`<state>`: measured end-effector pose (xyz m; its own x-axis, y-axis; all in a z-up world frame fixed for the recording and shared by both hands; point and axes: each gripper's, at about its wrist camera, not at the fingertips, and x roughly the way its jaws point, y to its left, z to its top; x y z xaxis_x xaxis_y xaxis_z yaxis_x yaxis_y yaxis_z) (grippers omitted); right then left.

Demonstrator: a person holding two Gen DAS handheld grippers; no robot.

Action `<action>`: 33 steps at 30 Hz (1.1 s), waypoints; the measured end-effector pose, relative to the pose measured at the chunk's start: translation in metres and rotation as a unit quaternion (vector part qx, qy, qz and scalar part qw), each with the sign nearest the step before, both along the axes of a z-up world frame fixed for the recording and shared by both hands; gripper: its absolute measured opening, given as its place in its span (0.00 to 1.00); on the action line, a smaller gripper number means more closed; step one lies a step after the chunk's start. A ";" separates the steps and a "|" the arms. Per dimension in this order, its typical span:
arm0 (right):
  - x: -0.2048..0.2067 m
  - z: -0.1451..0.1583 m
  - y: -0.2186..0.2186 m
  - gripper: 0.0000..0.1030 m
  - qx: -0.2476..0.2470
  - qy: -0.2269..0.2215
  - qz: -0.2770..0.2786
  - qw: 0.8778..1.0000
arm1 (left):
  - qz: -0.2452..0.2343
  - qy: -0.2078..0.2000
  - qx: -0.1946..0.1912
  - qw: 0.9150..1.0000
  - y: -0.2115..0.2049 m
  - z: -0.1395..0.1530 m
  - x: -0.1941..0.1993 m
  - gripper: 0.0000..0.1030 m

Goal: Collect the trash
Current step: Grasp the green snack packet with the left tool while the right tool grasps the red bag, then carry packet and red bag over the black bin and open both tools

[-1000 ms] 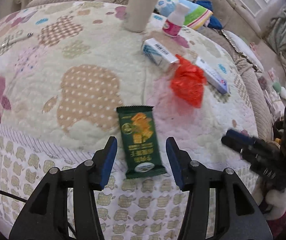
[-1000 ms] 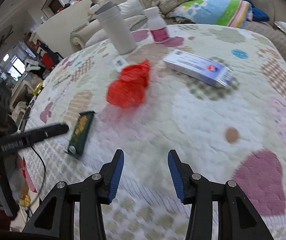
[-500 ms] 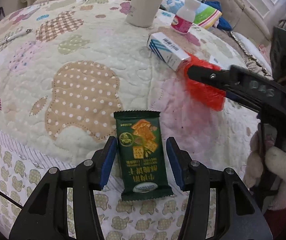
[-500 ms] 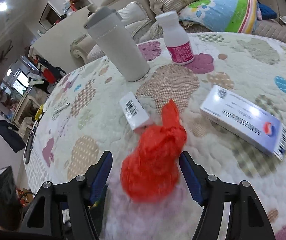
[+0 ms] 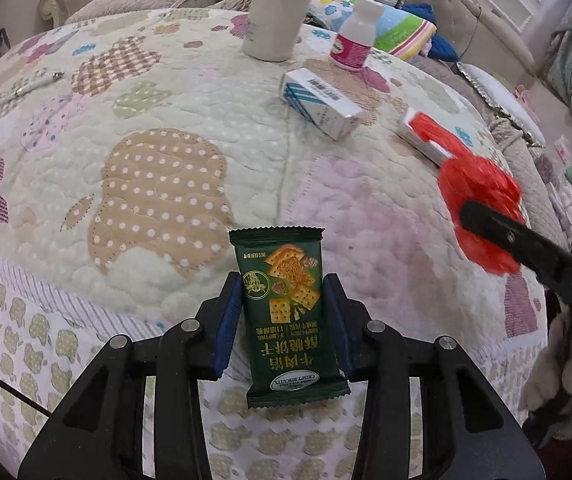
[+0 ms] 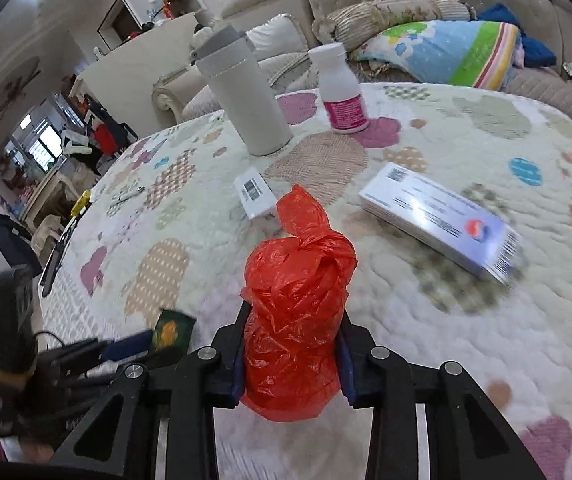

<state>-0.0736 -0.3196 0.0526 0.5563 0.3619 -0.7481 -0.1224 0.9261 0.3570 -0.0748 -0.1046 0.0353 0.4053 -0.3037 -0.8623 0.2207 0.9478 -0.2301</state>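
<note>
Left gripper [image 5: 281, 316]: jaws closing, blue pads against both long edges of the green biscuit packet [image 5: 288, 316], which stands between them over the near edge of the quilted counter [image 5: 165, 184].
Right gripper [image 6: 290, 354]: jaws closing, pads pressed on the sides of the knotted red plastic bag [image 6: 296, 312], squeezing its lower part; the knot points away from the jaws.
Beyond the bag: small white barcode box [image 6: 254, 196] just behind it; long white box [image 6: 442, 220] to the right, apart.
Further back: grey tumbler [image 6: 241, 96] and pink-labelled white bottle [image 6: 340, 90], both upright.
Far left: pen [image 5: 35, 84].
</note>
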 end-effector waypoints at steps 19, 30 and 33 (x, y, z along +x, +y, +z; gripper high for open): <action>-0.098 0.008 -0.068 0.33 -0.004 -0.013 -0.062 0.998 | -0.073 -0.029 -0.004 0.997 -0.086 0.031 -0.042 0.37; -0.139 0.013 -0.122 0.33 -0.001 -0.016 -0.113 0.993 | -0.133 -0.043 0.000 0.990 -0.152 0.043 -0.065 0.37; -0.147 0.014 -0.133 0.33 0.001 -0.016 -0.124 0.992 | -0.147 -0.045 0.001 0.988 -0.166 0.045 -0.069 0.37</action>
<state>-0.2201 -0.4523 0.0665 0.6521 0.2116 -0.7280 0.0983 0.9285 0.3580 -0.1440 -0.2703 0.0800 0.3746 -0.4171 -0.8281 0.5054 0.8406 -0.1948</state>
